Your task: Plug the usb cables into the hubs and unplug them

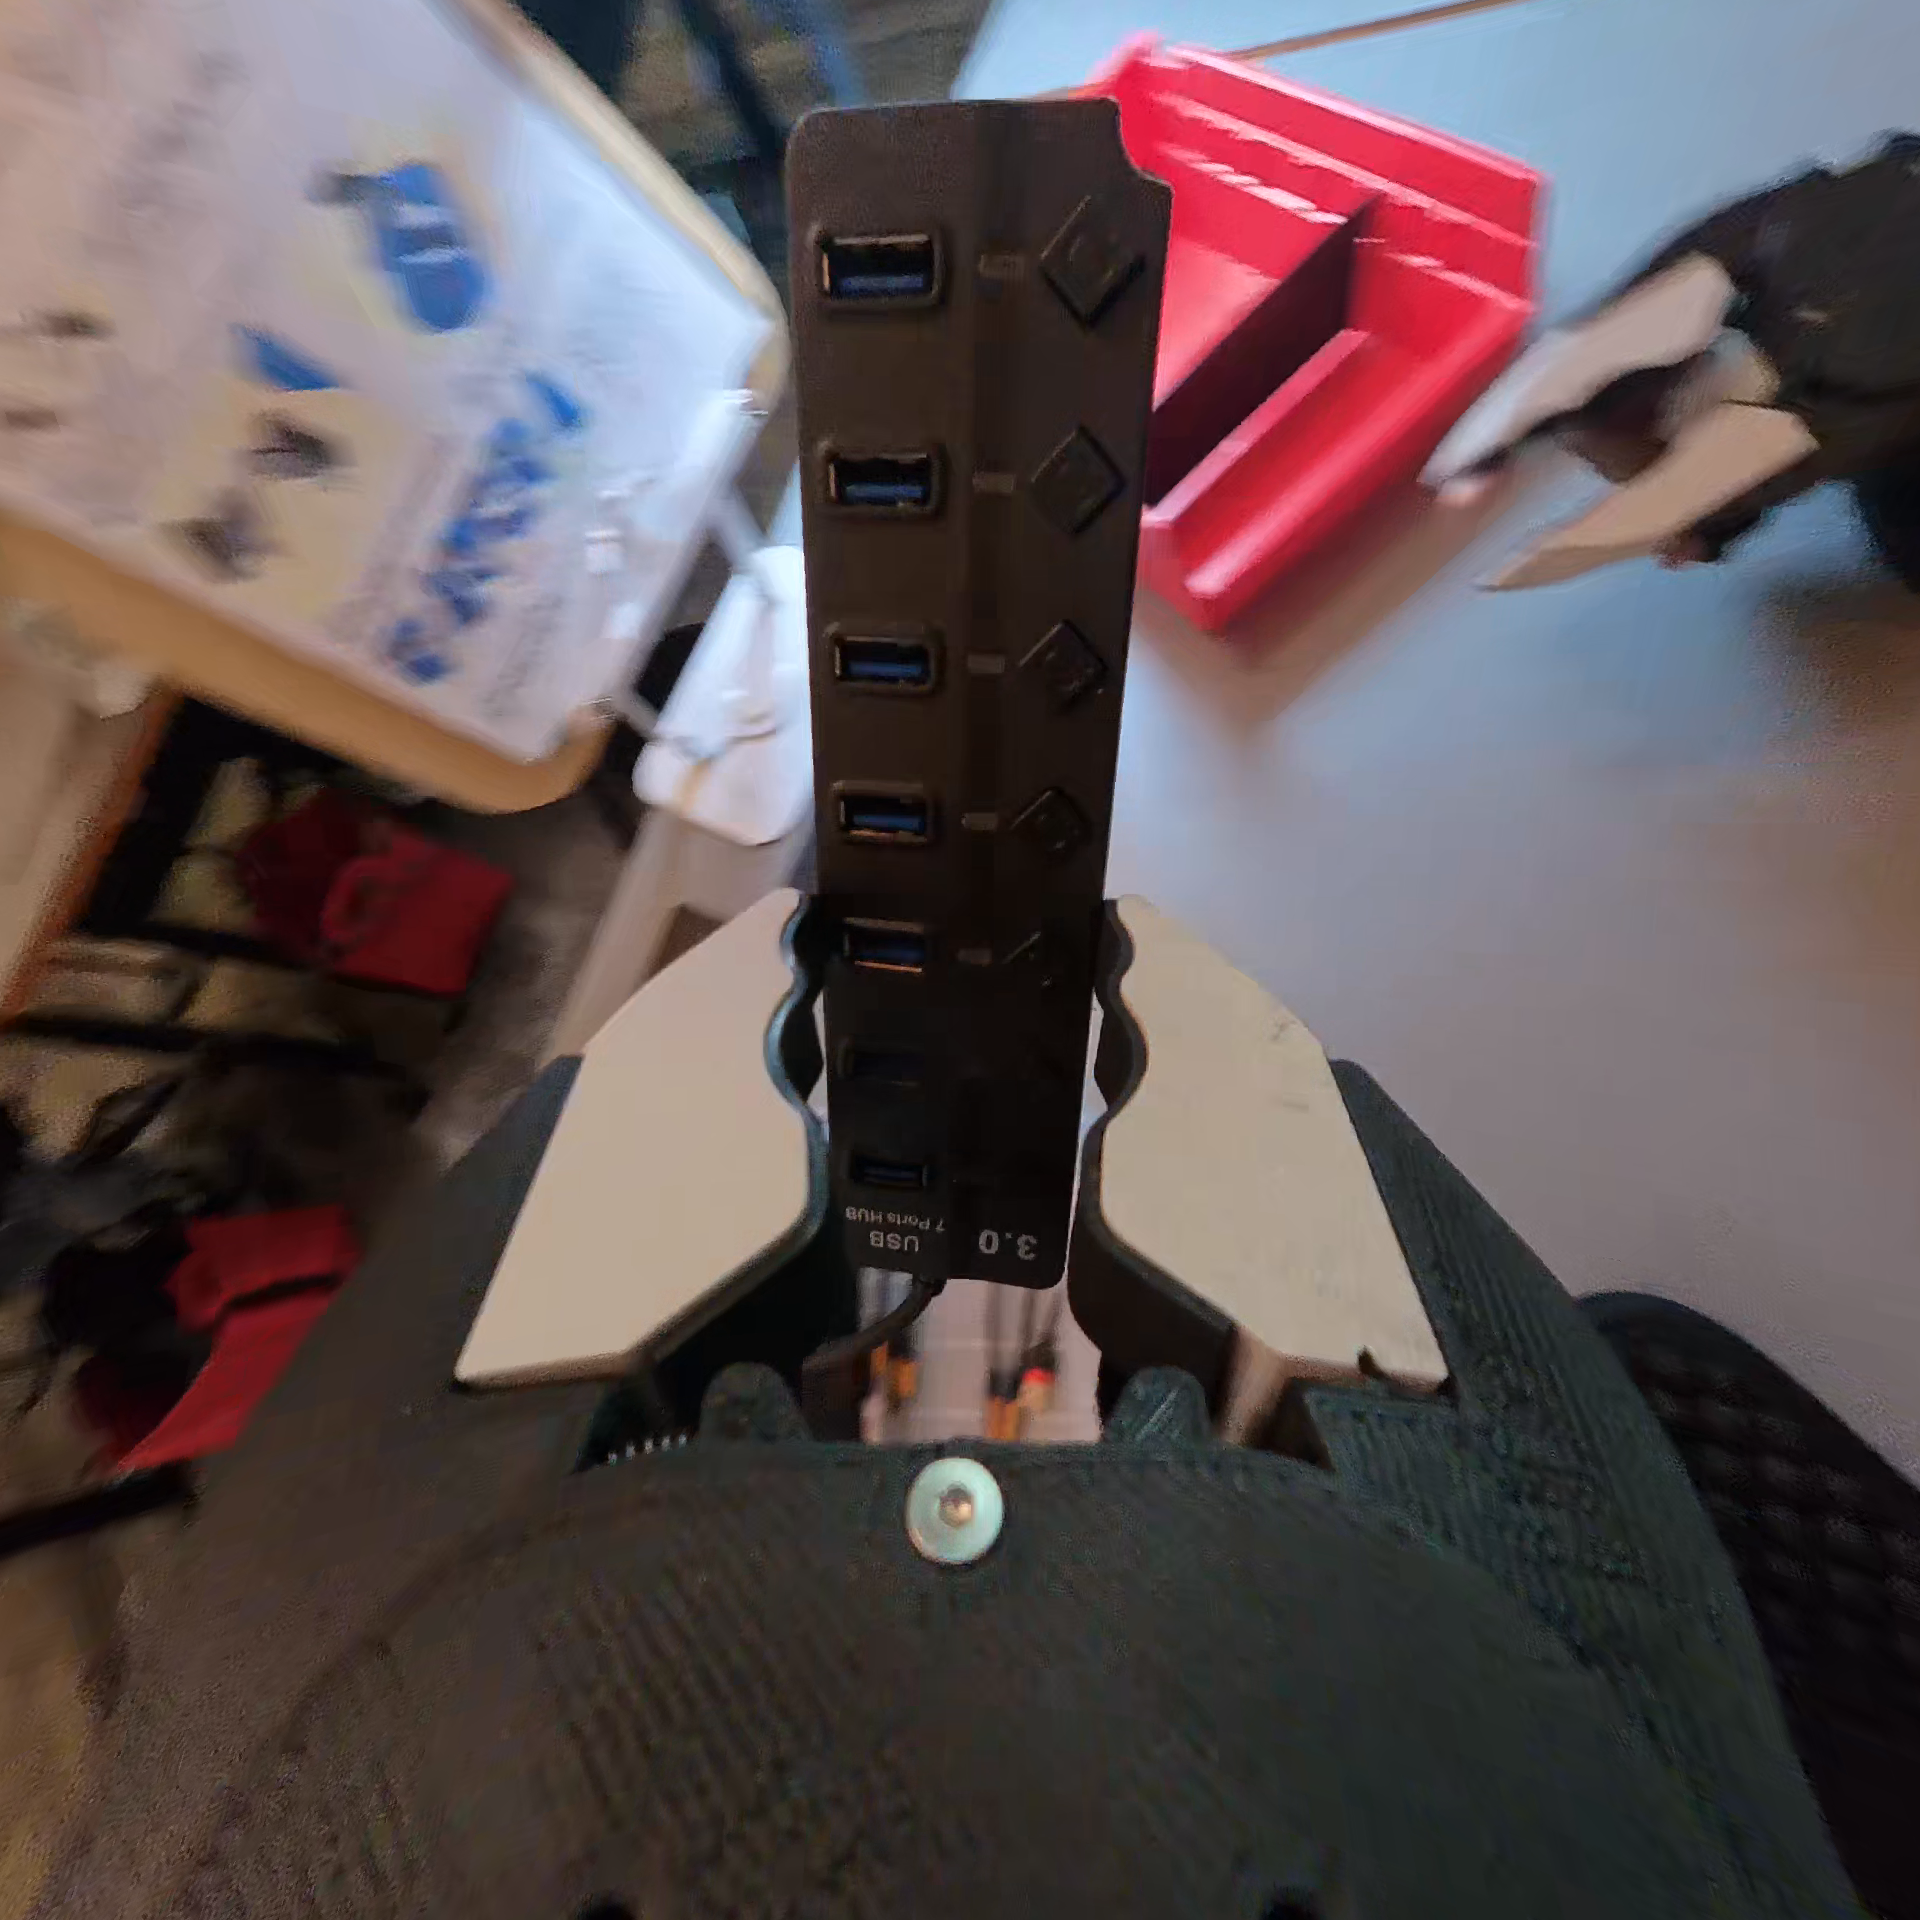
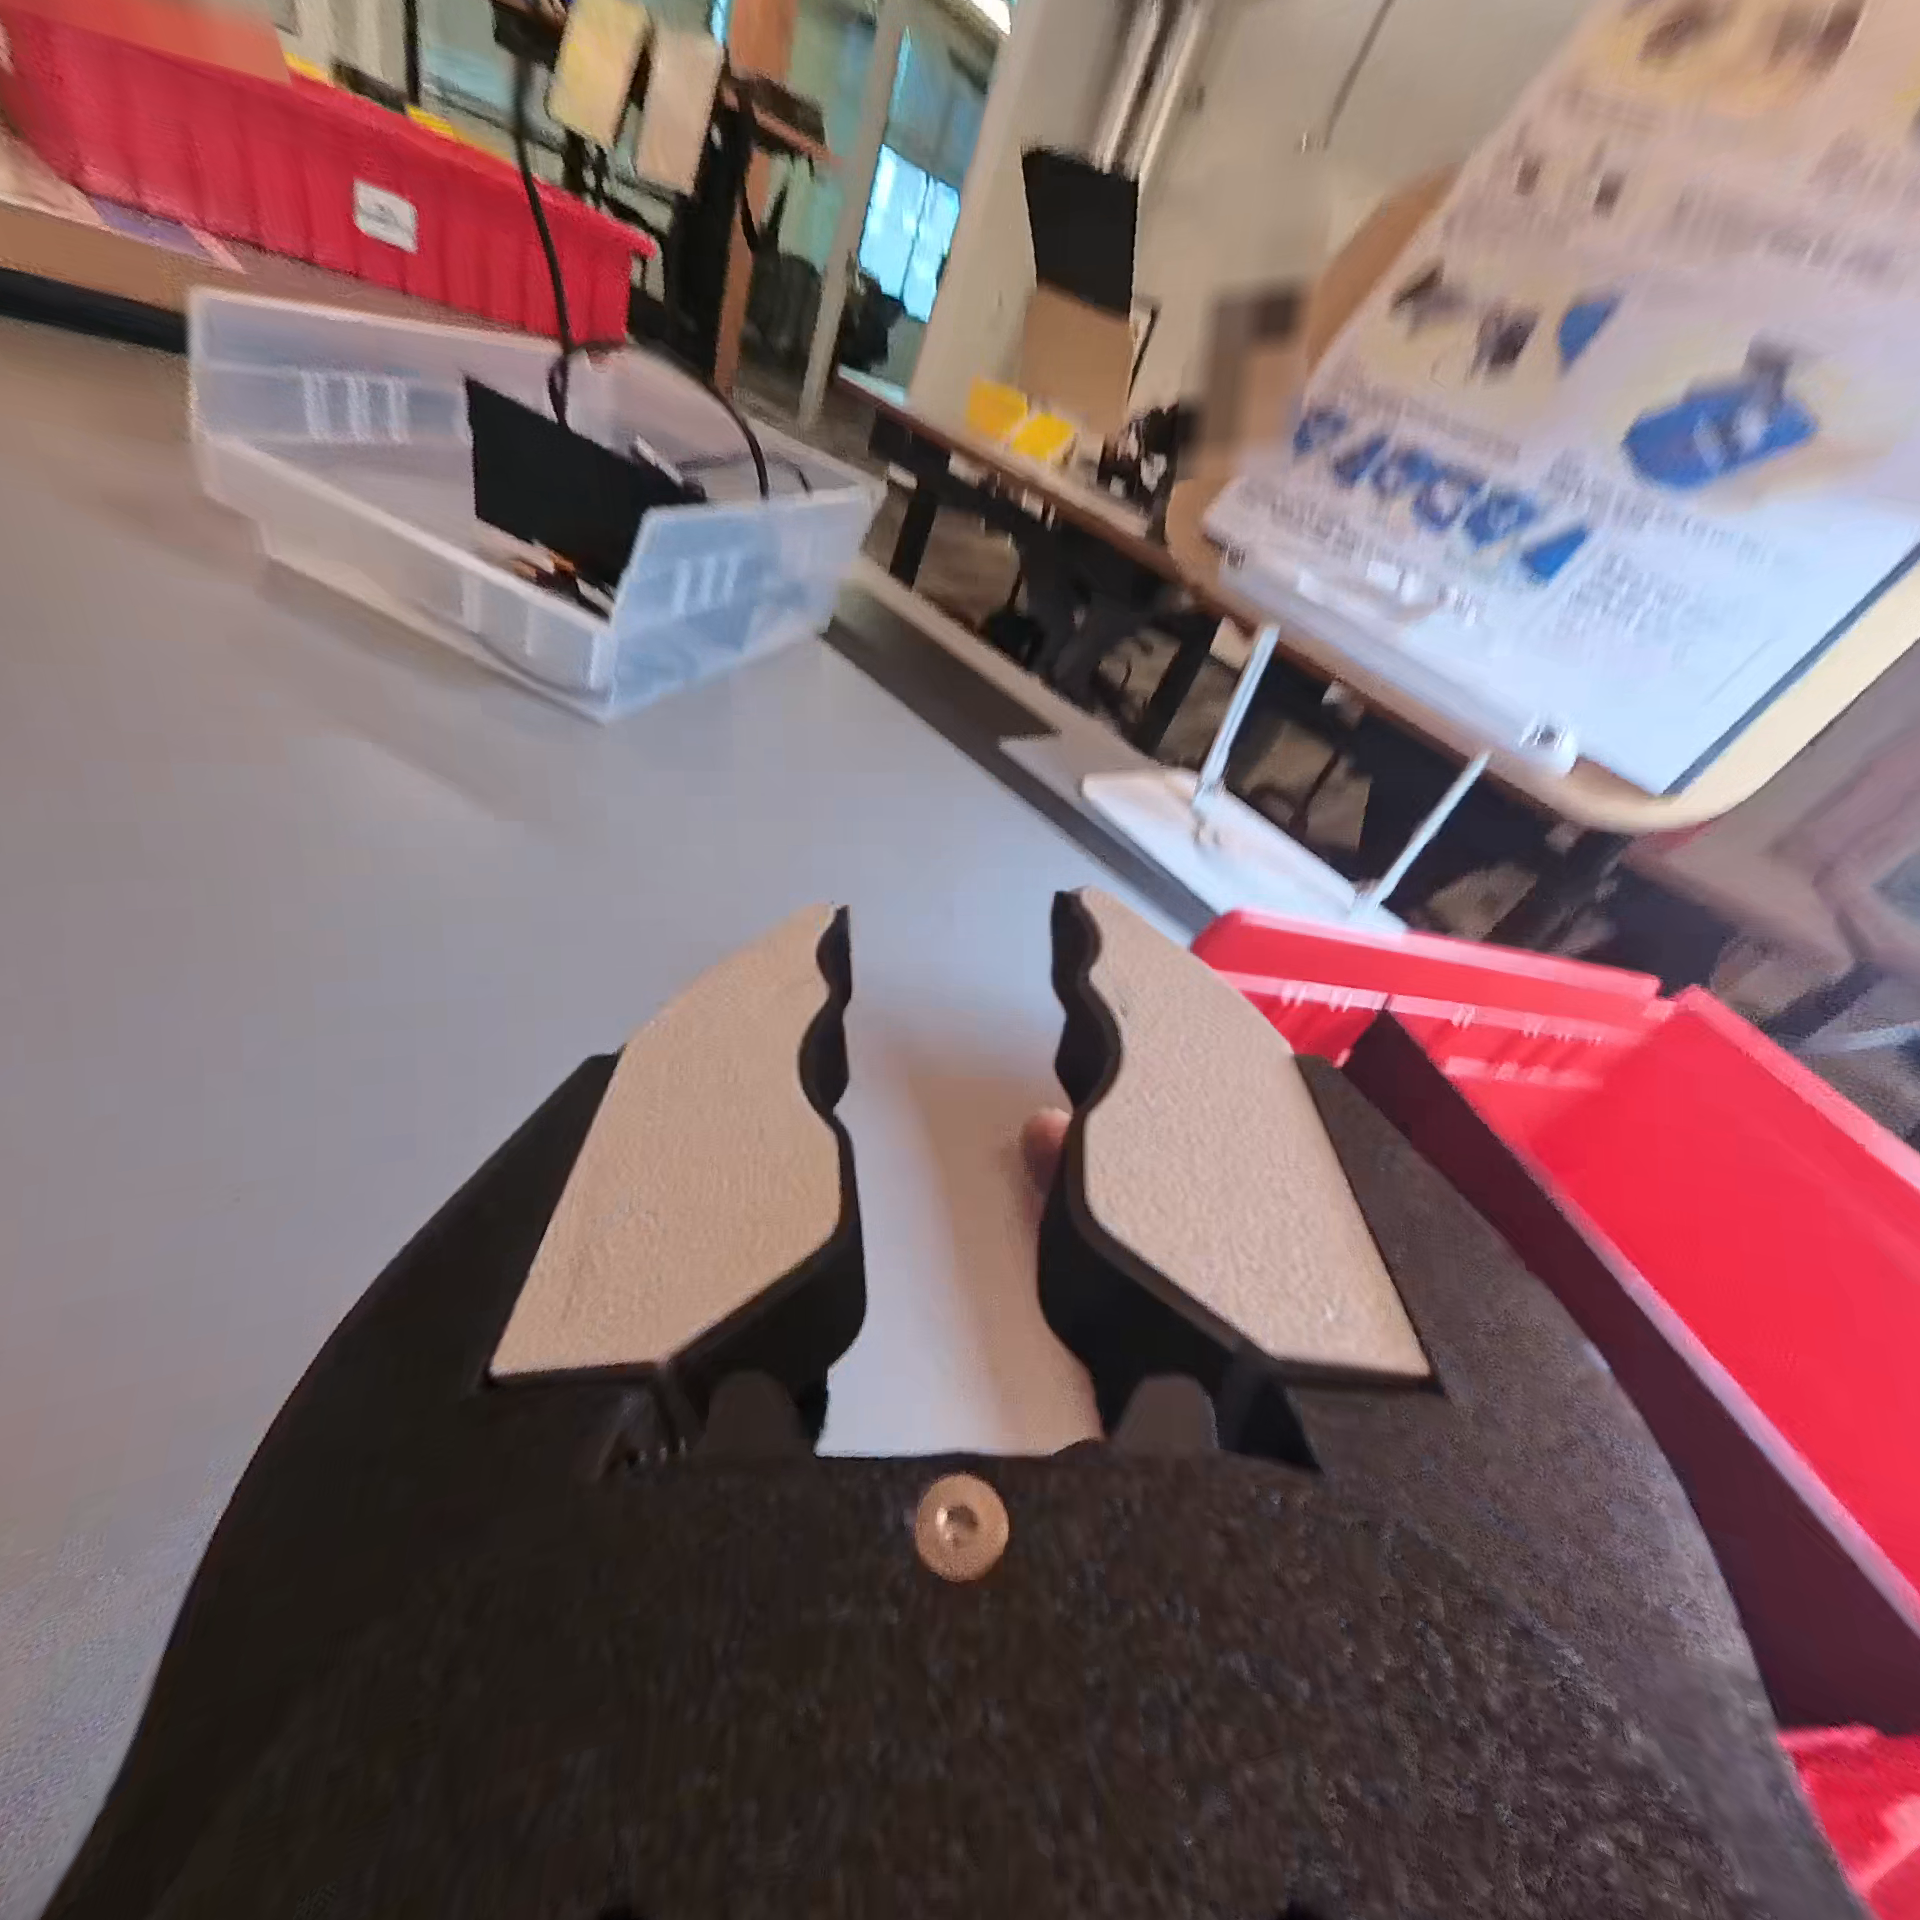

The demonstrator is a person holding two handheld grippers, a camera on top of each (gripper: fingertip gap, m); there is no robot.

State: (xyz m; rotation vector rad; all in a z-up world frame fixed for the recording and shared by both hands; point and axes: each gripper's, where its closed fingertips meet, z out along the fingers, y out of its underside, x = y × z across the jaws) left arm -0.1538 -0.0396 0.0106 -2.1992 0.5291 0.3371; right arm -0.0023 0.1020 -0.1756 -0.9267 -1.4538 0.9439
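My left gripper (image 1: 954, 935) is shut on a long black USB hub (image 1: 971, 540) and holds it upright above the grey table. The hub has several blue ports down its left side and diamond-shaped buttons down its right. All visible ports are empty. Its black cable (image 1: 883, 1325) hangs down between my fingers. My right gripper (image 2: 948, 914) is open and empty over the grey table (image 2: 312, 883). It also shows at the far right of the left wrist view (image 1: 1538, 520), open and blurred. A black cable (image 2: 551, 229) hangs over a clear plastic bin (image 2: 727, 582).
A red divided bin (image 1: 1340, 416) sits on the table behind the hub, and also at the right of the right wrist view (image 2: 1662, 1143). The clear bin holds a black divider and small parts. A white poster board (image 1: 312, 364) leans beside the table edge. Some 30 cm of space lies between my two pairs of fingers.
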